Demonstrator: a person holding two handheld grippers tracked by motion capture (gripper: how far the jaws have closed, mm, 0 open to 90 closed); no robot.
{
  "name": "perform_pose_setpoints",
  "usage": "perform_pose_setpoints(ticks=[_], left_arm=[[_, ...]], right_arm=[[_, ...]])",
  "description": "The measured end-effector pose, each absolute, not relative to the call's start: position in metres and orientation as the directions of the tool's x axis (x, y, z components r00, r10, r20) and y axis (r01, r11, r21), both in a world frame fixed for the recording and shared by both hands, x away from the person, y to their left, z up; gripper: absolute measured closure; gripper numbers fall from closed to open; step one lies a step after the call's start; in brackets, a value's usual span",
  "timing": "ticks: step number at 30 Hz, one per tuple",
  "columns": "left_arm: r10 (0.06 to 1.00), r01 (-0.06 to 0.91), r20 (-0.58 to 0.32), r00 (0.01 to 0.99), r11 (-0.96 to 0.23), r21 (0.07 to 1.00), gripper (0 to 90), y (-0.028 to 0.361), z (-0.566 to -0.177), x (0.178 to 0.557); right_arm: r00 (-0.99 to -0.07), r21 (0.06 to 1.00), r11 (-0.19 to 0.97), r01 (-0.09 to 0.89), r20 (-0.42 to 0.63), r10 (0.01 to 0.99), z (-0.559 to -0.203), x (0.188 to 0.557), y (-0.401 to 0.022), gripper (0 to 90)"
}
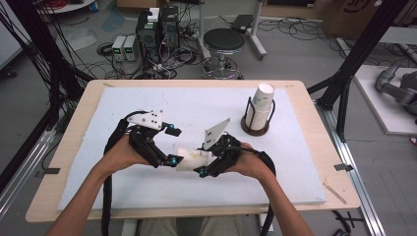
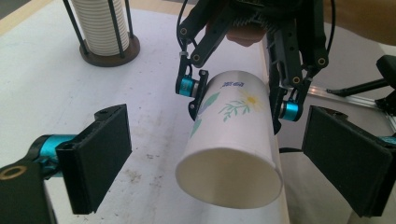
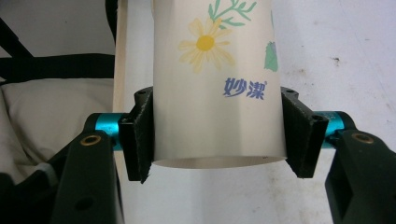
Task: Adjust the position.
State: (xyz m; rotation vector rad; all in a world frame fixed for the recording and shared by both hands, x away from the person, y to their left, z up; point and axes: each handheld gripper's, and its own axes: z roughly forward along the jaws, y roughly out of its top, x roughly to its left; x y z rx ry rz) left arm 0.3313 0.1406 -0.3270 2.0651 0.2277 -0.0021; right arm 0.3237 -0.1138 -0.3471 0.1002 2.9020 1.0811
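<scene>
paper cup (image 1: 192, 158), white with a daisy and green leaf print, lies on its side in the air just above the white pad (image 1: 147, 191) that covers the counter (image 1: 74, 123), well short of the cup holder (image 1: 258, 125) that stands toward the far right of the pad. the right gripper (image 1: 209, 164) is clamped on the cup near its base end, one black pad pressed to each side of the wall, as the right gripper view shows with the blue lettering of the cup (image 3: 219, 93) between the pads. in the left gripper view the cup (image 2: 233, 149) points its open mouth toward the camera, tilted a little downward, and the right gripper (image 2: 236, 91) grips it from behind. the left gripper (image 1: 169, 147) has its jaws spread wide apart, one pad on each side of the cup's mouth and neither touching it. the cup holder (image 2: 105, 28), a dark round base with thin black rods, carries a stack of cups (image 1: 260, 105) that leans slightly, far beyond the held cup.
</scene>
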Motion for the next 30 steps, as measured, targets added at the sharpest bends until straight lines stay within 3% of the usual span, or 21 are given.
perform_pose_setpoints(ticks=[30], left_arm=[[0.191, 0.194, -0.138, 0.972, -0.319, 0.928, 8.2, 0.168, -0.379, 0.317]], right_arm=[[-0.987, 0.816, 0.570, 0.100, 0.008, 0.162, -0.370, 0.315, -0.134, 37.4]])
